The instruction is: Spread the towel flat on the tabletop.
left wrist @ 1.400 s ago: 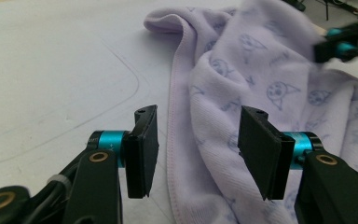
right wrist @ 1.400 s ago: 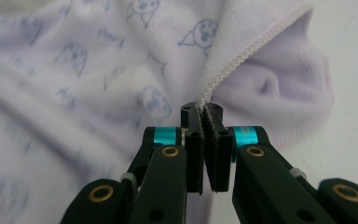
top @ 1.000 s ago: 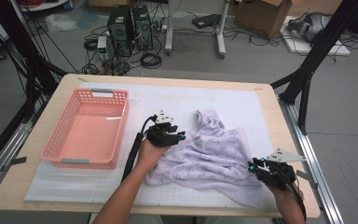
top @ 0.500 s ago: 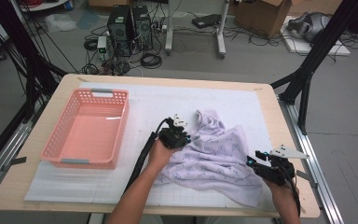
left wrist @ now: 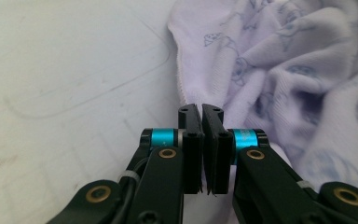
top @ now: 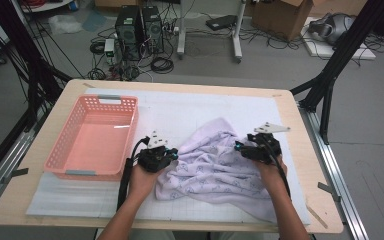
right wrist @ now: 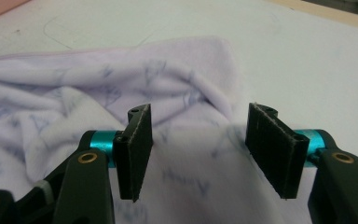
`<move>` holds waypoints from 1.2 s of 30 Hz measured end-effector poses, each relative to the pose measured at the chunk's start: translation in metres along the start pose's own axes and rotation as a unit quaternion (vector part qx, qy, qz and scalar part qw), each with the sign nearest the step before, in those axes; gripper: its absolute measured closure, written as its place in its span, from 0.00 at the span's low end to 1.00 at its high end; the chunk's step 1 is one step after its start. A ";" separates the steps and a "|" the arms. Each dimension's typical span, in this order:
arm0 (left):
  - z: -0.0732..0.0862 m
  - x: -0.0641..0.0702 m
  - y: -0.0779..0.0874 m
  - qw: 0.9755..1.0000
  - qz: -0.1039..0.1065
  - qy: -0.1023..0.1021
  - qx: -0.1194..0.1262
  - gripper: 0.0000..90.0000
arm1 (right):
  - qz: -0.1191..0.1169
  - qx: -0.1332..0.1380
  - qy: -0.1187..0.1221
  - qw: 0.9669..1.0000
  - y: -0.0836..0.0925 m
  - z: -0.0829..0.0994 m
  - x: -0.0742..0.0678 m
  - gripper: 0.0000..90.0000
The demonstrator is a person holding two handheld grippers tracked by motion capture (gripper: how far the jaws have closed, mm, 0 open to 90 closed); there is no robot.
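Observation:
A pale lilac printed towel (top: 215,165) lies crumpled on the white mat, right of centre. My left gripper (top: 172,156) is at its left edge, pointing right. In the left gripper view the jaws (left wrist: 201,109) have just closed and are pressed together on the towel's hem (left wrist: 284,70). My right gripper (top: 241,149) sits on the towel's upper right part, pointing left. In the right gripper view its jaws (right wrist: 200,112) have just been opening and stand wide apart. The cloth (right wrist: 74,93) lies under and between them, untouched by the pads.
An empty pink plastic basket (top: 130,131) stands at the left of the table, close to my left gripper. The white mat (top: 180,107) covers most of the wooden tabletop. Black frame posts stand at both sides, with computers and cables on the floor beyond.
The left gripper shut on the towel's left edge and moved left toward the basket. The right gripper moved from the front right corner up onto the towel and opened.

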State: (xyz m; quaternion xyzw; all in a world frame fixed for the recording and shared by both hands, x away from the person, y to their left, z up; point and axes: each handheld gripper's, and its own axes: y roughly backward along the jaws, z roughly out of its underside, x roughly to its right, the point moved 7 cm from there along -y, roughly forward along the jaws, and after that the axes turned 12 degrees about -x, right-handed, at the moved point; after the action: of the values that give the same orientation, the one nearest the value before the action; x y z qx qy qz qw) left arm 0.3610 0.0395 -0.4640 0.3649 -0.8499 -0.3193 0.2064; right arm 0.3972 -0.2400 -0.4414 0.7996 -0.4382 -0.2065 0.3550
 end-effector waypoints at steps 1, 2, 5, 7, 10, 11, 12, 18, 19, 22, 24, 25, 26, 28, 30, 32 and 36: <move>0.005 0.000 0.005 1.000 0.005 0.006 0.003 0.96 | -0.001 -0.001 0.006 1.000 -0.005 -0.004 -0.003 0.45; 0.007 0.000 0.008 1.000 0.006 0.008 0.003 0.96 | -0.006 -0.007 0.015 1.000 -0.014 -0.008 -0.007 0.46; 0.019 0.004 0.017 1.000 0.009 0.003 0.002 0.96 | -0.019 -0.056 0.033 0.998 -0.032 -0.005 -0.016 0.60; 0.024 0.006 0.022 1.000 0.011 0.001 0.004 0.96 | -0.020 -0.096 0.045 0.994 -0.038 0.004 -0.020 0.71; 0.032 0.012 0.027 1.000 0.018 0.001 0.005 0.96 | -0.026 -0.099 0.060 0.993 -0.027 0.016 -0.022 0.90; 0.035 0.014 0.028 1.000 0.021 -0.002 0.002 0.96 | -0.028 -0.097 0.063 0.993 -0.021 0.021 -0.022 0.91; 0.036 0.016 0.029 1.000 0.023 -0.005 -0.001 0.96 | -0.034 -0.093 0.066 0.993 -0.013 0.028 -0.022 0.92; 0.031 0.016 0.032 0.999 0.041 -0.007 -0.002 0.95 | -0.070 -0.081 0.060 0.992 0.018 0.067 -0.029 0.93; 0.027 0.016 0.032 0.999 0.046 -0.006 0.002 0.92 | -0.072 -0.079 0.059 0.992 0.021 0.070 -0.030 0.93; 0.011 0.013 0.024 0.999 0.049 -0.011 0.004 0.67 | -0.079 -0.074 0.053 0.993 0.028 0.078 -0.032 0.89; -0.003 0.010 0.015 0.999 0.047 -0.016 0.001 0.60 | -0.079 -0.060 0.045 0.994 0.030 0.075 -0.030 0.82; -0.010 0.007 0.010 0.999 0.046 -0.016 0.001 0.56 | -0.080 -0.054 0.043 0.994 0.031 0.073 -0.029 0.78; -0.017 0.004 0.005 0.999 0.041 -0.015 0.001 0.55 | -0.079 -0.042 0.036 0.995 0.034 0.069 -0.028 0.73; -0.029 -0.001 -0.006 0.999 0.041 -0.010 0.003 0.54 | -0.071 -0.013 0.028 0.997 0.040 0.059 -0.023 0.69; -0.038 -0.004 -0.018 0.999 0.037 -0.009 0.002 0.54 | -0.049 0.010 0.023 0.998 0.046 0.045 -0.015 0.70; -0.046 -0.004 -0.032 0.999 0.037 -0.009 -0.007 0.54 | -0.033 0.009 0.015 0.999 0.047 0.035 -0.005 0.72; -0.053 0.000 -0.058 0.999 0.034 -0.008 -0.026 0.54 | -0.006 -0.029 0.008 1.000 0.029 0.020 0.021 0.76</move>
State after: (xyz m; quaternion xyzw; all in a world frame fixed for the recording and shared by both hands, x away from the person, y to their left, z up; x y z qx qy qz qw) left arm 0.4204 -0.0121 -0.4668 0.3274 -0.8552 -0.3367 0.2194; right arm 0.3797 -0.2763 -0.4329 0.7931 -0.4243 -0.2148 0.3807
